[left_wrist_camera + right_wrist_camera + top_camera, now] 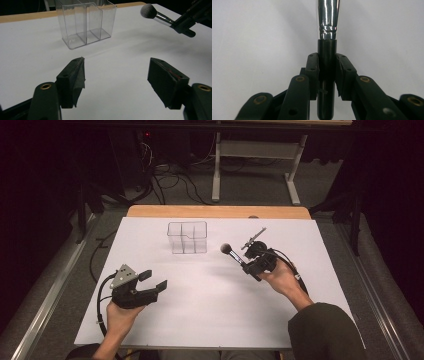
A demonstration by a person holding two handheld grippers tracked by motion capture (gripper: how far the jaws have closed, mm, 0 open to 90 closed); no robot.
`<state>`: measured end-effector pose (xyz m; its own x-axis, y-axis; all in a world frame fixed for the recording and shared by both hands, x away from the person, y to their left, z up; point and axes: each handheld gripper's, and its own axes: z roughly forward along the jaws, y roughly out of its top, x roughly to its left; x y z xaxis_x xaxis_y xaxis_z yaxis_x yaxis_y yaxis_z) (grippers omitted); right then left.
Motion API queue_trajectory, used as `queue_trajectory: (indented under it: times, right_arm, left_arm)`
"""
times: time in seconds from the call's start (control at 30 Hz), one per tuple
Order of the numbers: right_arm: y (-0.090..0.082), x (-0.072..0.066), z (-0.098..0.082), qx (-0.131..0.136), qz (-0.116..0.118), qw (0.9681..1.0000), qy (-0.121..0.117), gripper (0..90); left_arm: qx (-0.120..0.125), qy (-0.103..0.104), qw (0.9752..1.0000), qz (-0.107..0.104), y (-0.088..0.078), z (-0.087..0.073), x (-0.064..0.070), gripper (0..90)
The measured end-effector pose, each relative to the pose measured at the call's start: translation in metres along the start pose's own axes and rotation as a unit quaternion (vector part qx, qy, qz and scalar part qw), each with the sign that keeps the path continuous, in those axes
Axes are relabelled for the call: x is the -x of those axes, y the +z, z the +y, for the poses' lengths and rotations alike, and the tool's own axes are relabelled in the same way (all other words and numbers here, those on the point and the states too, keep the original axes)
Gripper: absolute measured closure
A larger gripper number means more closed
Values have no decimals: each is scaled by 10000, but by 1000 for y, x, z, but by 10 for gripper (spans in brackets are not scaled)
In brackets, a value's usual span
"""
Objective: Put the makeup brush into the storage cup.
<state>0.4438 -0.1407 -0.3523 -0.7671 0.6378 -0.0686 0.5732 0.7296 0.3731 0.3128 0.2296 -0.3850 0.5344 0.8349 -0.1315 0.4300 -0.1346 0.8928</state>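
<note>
Holding makeup brush [234, 255] clamped by its black handle in right gripper [248, 265], right of clear 3-compartment organizer [187, 237]; left gripper [153, 281] idling, jaws apart; advising tipping bristles upward before lowering in.

We see a wooden desk [150, 211] covered by a white sheet [210, 310], with just a clear divided organizer [187, 237] standing near the far edge, left of centre.
</note>
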Motion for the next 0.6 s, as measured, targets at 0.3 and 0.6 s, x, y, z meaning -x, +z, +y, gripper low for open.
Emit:
queue_trajectory:
  times: [0.3, 0.6]
  right_arm:
    - [-5, -8, -10, 231, 118, 9996, -128, 767]
    - [-9, -15, -21, 436, 275, 9986, -68, 767]
  left_arm:
    - [-3, 10, 10000, -8, 0, 0, 1, 303]
    - [-12, 15, 10000, -16, 1, 0, 1, 302]
